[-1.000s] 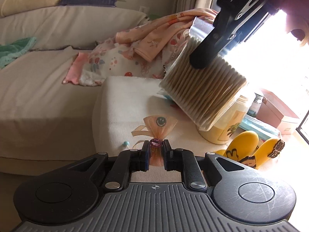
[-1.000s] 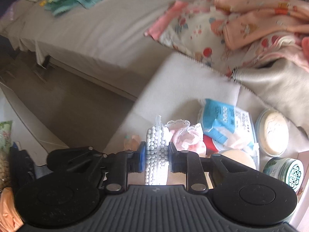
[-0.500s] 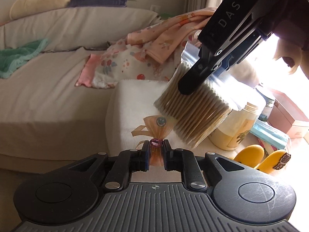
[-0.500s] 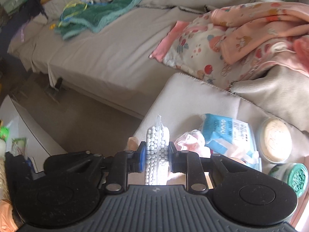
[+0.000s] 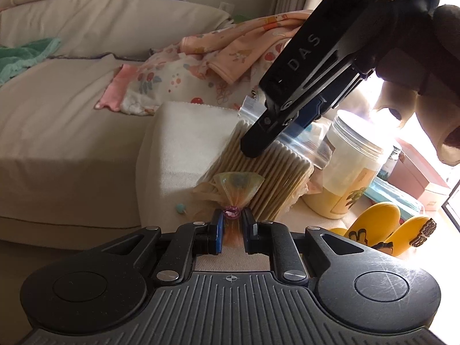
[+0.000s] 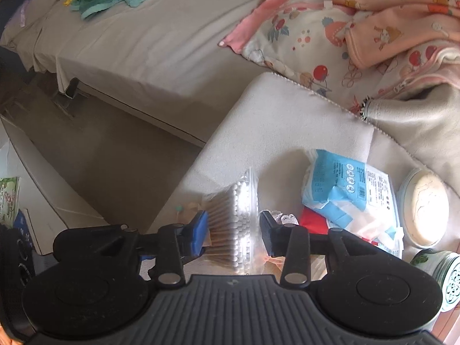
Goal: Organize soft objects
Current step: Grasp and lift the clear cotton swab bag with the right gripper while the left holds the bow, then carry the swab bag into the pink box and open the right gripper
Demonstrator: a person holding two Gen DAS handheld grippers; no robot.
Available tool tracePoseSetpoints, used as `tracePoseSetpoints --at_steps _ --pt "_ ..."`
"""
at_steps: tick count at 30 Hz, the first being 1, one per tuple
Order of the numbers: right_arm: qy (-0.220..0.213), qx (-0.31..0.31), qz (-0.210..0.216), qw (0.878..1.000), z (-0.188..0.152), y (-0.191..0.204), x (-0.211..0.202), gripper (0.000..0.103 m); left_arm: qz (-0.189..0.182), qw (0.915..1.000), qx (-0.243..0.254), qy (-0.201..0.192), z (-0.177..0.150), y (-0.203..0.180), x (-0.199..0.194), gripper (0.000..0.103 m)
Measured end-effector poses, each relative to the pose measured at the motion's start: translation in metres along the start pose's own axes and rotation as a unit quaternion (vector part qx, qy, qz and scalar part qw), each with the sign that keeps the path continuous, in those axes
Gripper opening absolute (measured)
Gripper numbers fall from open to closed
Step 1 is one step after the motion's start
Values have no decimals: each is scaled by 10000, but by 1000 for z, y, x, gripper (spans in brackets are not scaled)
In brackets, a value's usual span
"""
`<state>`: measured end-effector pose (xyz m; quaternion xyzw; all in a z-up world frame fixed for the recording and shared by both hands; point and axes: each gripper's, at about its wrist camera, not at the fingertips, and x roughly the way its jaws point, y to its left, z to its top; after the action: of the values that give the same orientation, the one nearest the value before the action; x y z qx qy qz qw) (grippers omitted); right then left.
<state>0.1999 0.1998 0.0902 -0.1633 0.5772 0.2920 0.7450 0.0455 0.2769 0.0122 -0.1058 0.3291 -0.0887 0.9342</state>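
My left gripper (image 5: 232, 231) is shut on a small orange sheer pouch (image 5: 234, 191) with a pink bead at its neck, held just above the cream cushion (image 5: 184, 138). My right gripper (image 6: 234, 231) is open, its jaws spread around a clear bag of cotton swabs (image 6: 240, 221) that rests tilted on the cushion (image 6: 287, 132). The swab bag also shows in the left wrist view (image 5: 267, 178), right behind the pouch, with the right gripper's finger (image 5: 264, 138) over it.
A blue-and-white wipes pack (image 6: 348, 192), a cream jar (image 6: 425, 207) and a green-lidded jar (image 6: 442, 270) lie to the right. In the left wrist view stand a large jar (image 5: 348, 172), yellow slippers (image 5: 382, 230) and a pink box (image 5: 422, 178). Patterned blankets (image 6: 345, 34) cover the sofa (image 6: 143, 43).
My right gripper lowered the swab bag onto the cushion and opened its jaws. My left gripper stayed shut on the pouch and moved closer to the swab bag.
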Motion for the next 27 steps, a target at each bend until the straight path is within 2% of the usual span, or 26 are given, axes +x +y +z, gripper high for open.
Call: tracePoseSetpoints --at_steps 2,5,9,13,18,22,27 --pt "3 102 -52 9999 4 -3 9 39 27 10000 -3 36 -3 2 0 16" --pt "1 335 234 9992 8 -10 17 39 6 10000 -67 26 -4 5 -2 16" --pt "-173 35 442 9989 2 1 3 22 105 9999 21 43 -1 0 -8 16" --pt "-660 -233 475 9964 -8 11 -41 22 250 9994 202 -91 13 -12 -25 16" --pt "-1174 -164 661 9908 -22 -3 -100 22 383 9971 570 -328 39 -39 -49 16" --pt "-1615 38 608 9850 -42 -32 -148 22 386 9930 1018 -468 63 -82 -59 16" --pt "-2196 397 390 9740 -86 -94 -205 22 146 9855 1585 -589 93 -154 -58 16"
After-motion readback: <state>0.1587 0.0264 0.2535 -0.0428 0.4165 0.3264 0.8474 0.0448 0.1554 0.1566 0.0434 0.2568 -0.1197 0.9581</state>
